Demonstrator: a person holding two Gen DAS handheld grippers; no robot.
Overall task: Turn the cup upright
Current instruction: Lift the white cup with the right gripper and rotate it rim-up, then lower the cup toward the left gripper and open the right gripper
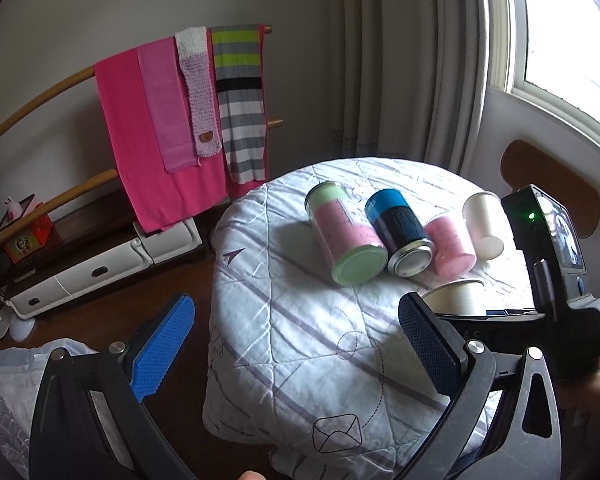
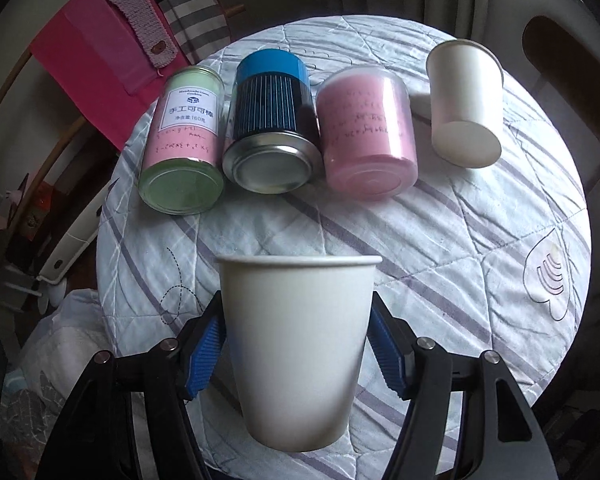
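Held cup: a white paper cup point(image 2: 300, 352) is gripped by the right gripper point(image 2: 298, 354), with the blue pads pressed against its two sides; in the left wrist view only its rim and upper wall point(image 1: 458, 294) are seen behind a finger.
Cup orientation: the open rim is turned up and the narrower base down, so the long axis is roughly vertical; it is held above the near part of the tabletop point(image 2: 460, 240), which is covered by a quilted cloth.
Cup contents: the inside cannot be seen.
Second cup: another white paper cup point(image 2: 466, 106) is laid on its side at the far right, base toward the camera, mouth pointing away.
Tins: a green-and-pink tin point(image 2: 184, 140), a blue-and-black tin point(image 2: 272, 120) and a pink tin point(image 2: 366, 128) are laid side by side, bottoms toward the camera, closed; contents not visible.
Left gripper point(image 1: 296, 332): jaws are spread wide, nothing between them, held over the near edge of the tabletop.
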